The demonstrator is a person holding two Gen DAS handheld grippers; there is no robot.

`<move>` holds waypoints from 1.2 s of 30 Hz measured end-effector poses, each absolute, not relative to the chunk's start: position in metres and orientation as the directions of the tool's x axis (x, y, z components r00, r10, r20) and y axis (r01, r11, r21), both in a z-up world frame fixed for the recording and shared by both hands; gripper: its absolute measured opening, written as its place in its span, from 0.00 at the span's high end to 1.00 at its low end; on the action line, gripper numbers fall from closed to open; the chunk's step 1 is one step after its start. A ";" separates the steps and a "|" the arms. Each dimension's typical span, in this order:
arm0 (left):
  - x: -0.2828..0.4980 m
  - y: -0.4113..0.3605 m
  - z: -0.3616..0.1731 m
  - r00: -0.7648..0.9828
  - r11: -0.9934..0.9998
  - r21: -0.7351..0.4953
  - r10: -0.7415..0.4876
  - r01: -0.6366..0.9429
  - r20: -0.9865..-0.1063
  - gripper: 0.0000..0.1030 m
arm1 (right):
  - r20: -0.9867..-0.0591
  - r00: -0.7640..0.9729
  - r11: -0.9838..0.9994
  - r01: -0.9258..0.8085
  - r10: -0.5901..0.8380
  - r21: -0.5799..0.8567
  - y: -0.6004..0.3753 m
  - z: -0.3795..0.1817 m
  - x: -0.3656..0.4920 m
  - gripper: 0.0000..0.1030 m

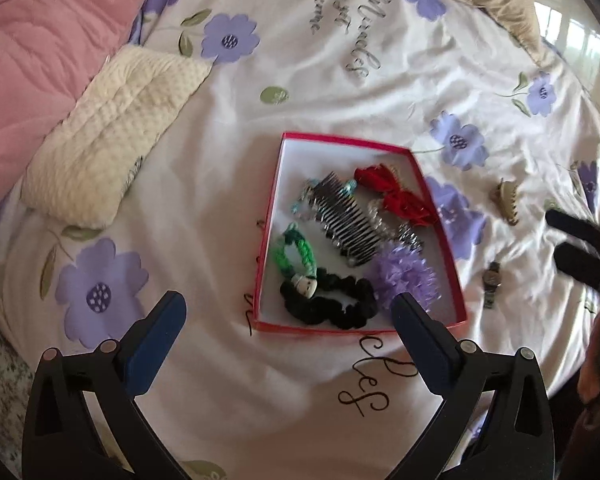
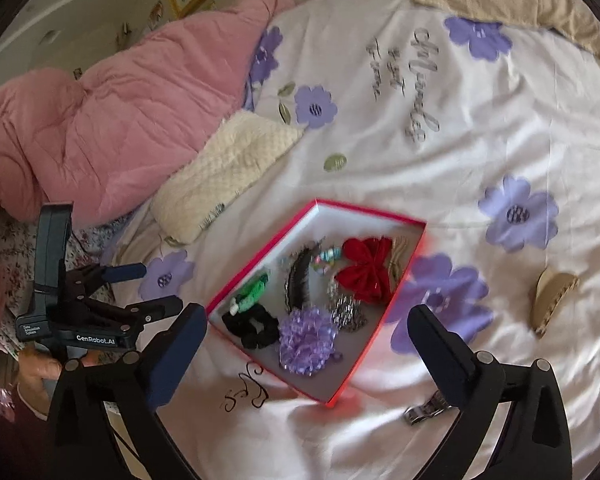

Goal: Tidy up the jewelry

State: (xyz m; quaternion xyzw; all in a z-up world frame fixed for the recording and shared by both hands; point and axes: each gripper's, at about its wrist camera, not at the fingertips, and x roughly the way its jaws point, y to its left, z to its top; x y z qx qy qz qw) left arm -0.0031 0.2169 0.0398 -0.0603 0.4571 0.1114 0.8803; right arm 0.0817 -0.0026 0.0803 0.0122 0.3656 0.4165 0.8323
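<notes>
Left wrist view: left gripper wide open, empty, above red box w/ hair accessories. Right gripper open too; watch + beige claw clip outside box on bedsheet.

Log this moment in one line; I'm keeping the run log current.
left gripper: open, empty | right gripper: open, empty | red box: several accessories inside | watch, claw clip: on bedsheet outside box

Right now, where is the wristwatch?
The wristwatch lies on the floral bedsheet just right of the red box, outside it, nearer the camera than the beige claw clip.
</notes>
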 end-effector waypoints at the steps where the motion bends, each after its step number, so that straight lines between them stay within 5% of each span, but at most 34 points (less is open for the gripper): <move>1: -0.003 0.217 0.035 0.553 0.967 -0.005 0.141 -0.255 -0.821 0.00 | -0.611 0.376 0.655 -0.680 0.697 0.328 0.000 0.073 0.081 0.01; 17: 0.000 0.217 0.000 0.518 0.946 0.039 0.210 -0.321 -0.829 0.00 | -0.712 0.326 0.702 -0.634 0.622 0.323 0.026 0.003 0.080 0.01; 36: 0.003 0.210 -0.004 0.509 0.946 0.049 0.215 -0.320 -0.833 0.00 | -0.731 0.319 0.725 -0.603 0.603 0.334 0.024 -0.004 0.083 0.01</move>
